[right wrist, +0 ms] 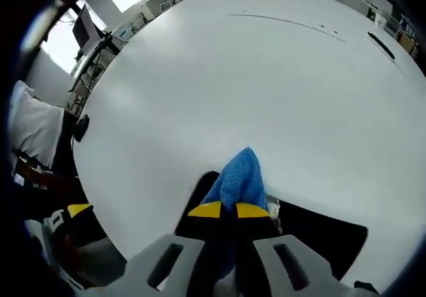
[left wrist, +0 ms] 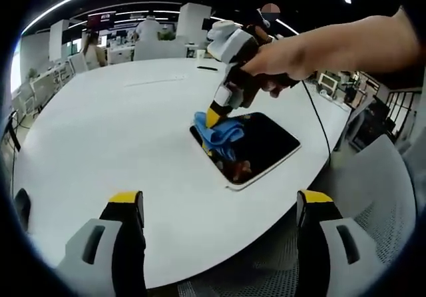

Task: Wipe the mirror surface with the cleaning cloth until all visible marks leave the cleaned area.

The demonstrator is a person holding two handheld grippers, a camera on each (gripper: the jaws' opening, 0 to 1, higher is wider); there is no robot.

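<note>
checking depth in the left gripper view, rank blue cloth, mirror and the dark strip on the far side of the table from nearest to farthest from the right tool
1. Blue cloth: pinched in the right tool, at the mirror's near-left corner.
2. Mirror: flat on the white table, under and just right of the tool's tips.
3. Dark strip: on the table's far side, beyond the tool.

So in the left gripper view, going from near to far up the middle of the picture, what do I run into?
Near edge of the white table → mirror → blue cloth pinched by the other hand-held gripper → person's hand → office desks in the background.
</note>
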